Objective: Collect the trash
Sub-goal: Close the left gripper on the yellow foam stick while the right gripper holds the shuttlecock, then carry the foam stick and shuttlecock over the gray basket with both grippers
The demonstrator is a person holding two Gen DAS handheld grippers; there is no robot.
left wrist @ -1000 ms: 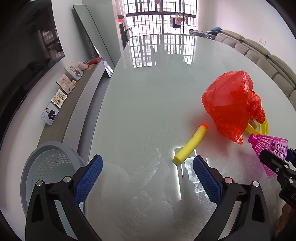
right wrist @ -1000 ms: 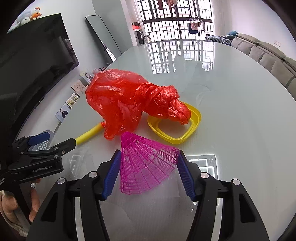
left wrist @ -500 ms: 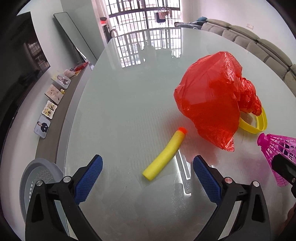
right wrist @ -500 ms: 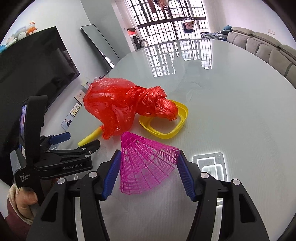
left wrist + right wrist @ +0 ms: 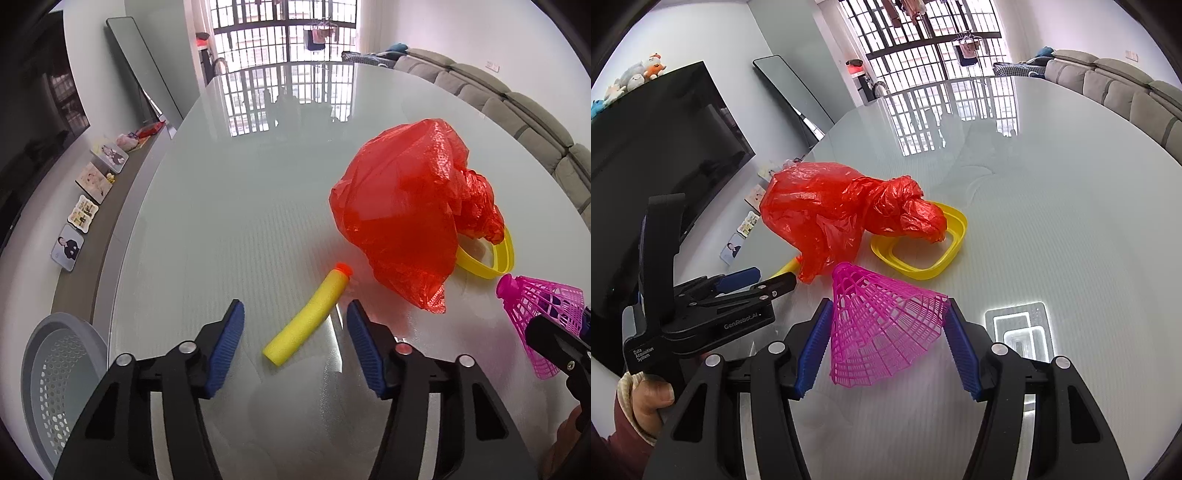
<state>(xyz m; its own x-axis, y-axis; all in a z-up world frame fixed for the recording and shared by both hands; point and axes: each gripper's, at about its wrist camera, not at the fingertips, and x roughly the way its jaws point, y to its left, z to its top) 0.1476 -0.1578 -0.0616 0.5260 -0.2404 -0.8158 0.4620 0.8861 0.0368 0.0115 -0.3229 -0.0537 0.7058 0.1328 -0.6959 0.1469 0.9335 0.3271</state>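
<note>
A yellow foam dart (image 5: 306, 317) with an orange tip lies on the glass table (image 5: 240, 184). My left gripper (image 5: 295, 312) straddles the dart and its jaws are closing, with neither blue pad touching the foam. Beyond it sits a crumpled red plastic bag (image 5: 406, 206), draped over a yellow plastic frame (image 5: 493, 264). In the right wrist view my right gripper (image 5: 888, 306) is shut on a pink mesh shuttlecock (image 5: 882, 325), held just above the table. The same shuttlecock (image 5: 543, 306) shows at the right edge of the left wrist view.
A grey perforated basket (image 5: 55, 369) stands below the table's left edge. Framed pictures (image 5: 79, 218) line a low shelf along the left wall, and a grey sofa (image 5: 517, 110) runs behind the table on the right. A hand (image 5: 646, 395) holds the left gripper's handle.
The left gripper moved forward over the table until the dart lay between its fingers, then its jaws narrowed around it. The right gripper kept its hold on the shuttlecock.
</note>
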